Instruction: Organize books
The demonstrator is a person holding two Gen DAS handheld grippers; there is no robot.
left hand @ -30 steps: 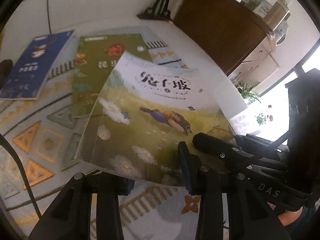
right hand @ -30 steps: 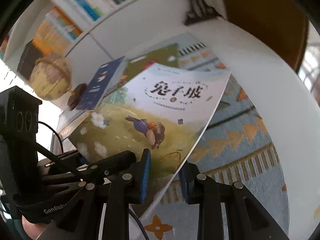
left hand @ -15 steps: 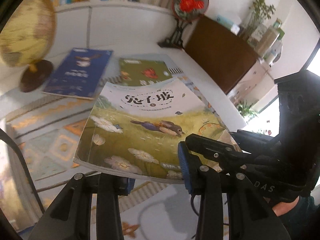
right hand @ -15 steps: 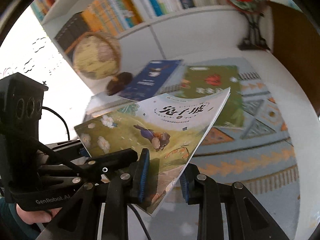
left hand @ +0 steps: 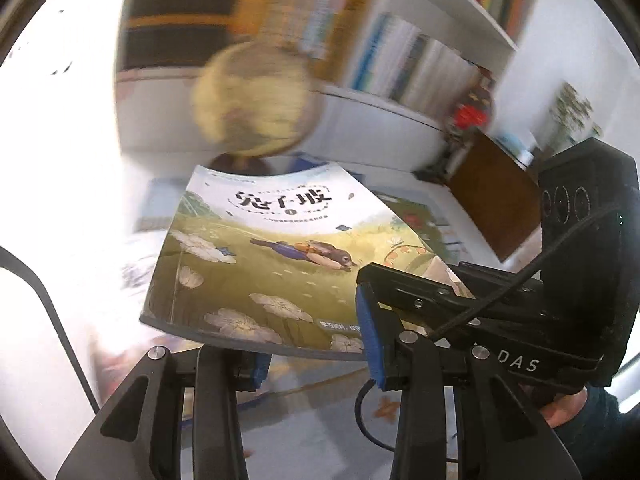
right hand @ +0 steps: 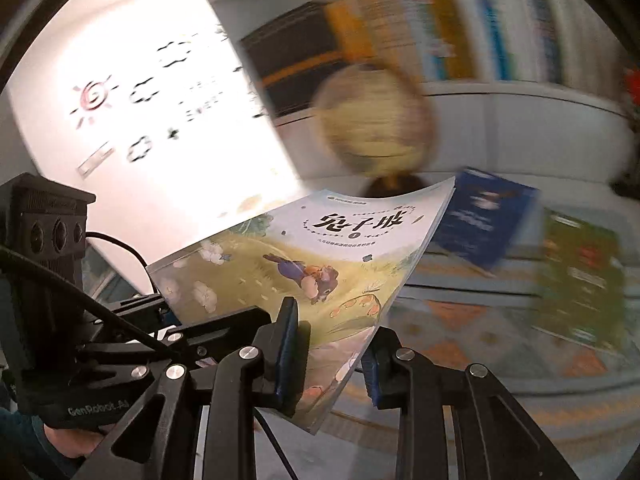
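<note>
A picture book [left hand: 280, 256] with a rabbit on its meadow cover is being held in the air by both grippers — it is being kept above the patterned mat [right hand: 472, 332], in front of a blurred globe [right hand: 372, 120] and the white bookshelf [left hand: 404, 108]. The left gripper [left hand: 316, 346] is being kept clamped on the book's near edge; the right gripper [right hand: 332, 354] is being kept pinched on its near corner, jaws narrow around the pages. A blue book [right hand: 486, 220] and a green book [right hand: 580, 276] are lying on the mat beyond.
</note>
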